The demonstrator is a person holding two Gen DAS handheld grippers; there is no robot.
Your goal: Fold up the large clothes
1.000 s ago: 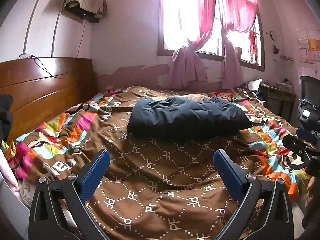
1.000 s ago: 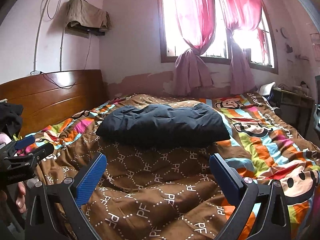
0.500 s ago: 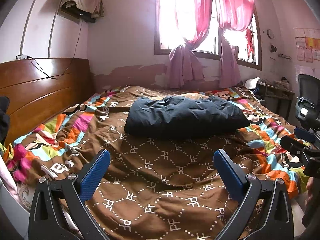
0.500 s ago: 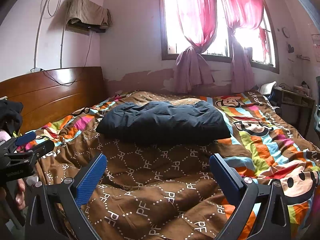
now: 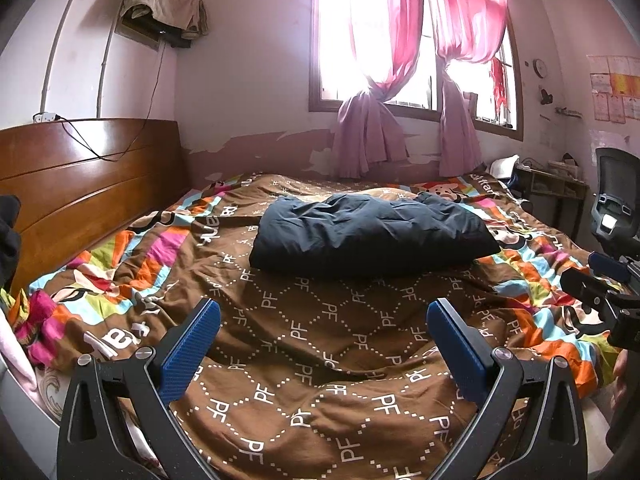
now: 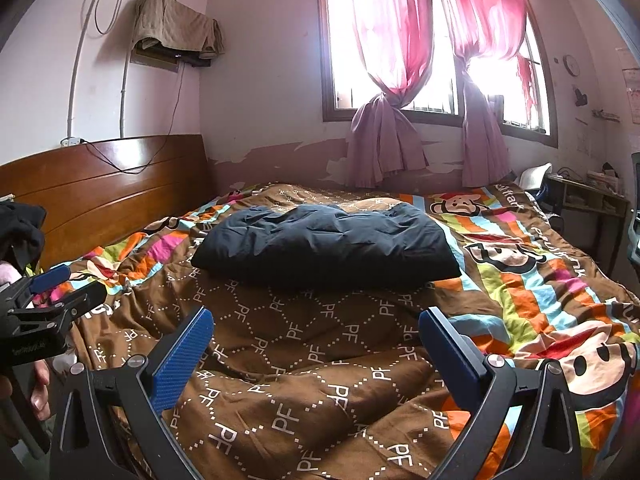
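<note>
A dark navy padded garment (image 5: pixel 368 236) lies folded into a puffy block in the middle of the bed; it also shows in the right wrist view (image 6: pixel 324 248). My left gripper (image 5: pixel 323 310) is open and empty, held over the near part of the bedspread, well short of the garment. My right gripper (image 6: pixel 316 316) is open and empty too, also short of it. The right gripper shows at the right edge of the left wrist view (image 5: pixel 600 284). The left gripper shows at the left edge of the right wrist view (image 6: pixel 60 292).
The bed has a brown and striped cartoon bedspread (image 5: pixel 320 352) and a wooden headboard (image 5: pixel 80 192) on the left. A window with pink curtains (image 5: pixel 400 60) is on the far wall. A desk (image 5: pixel 556 196) and a black chair (image 5: pixel 616 208) stand at the right.
Both grippers have drawn back and tilted up slightly, so the garment sits a little farther off. Both stay open and empty.
</note>
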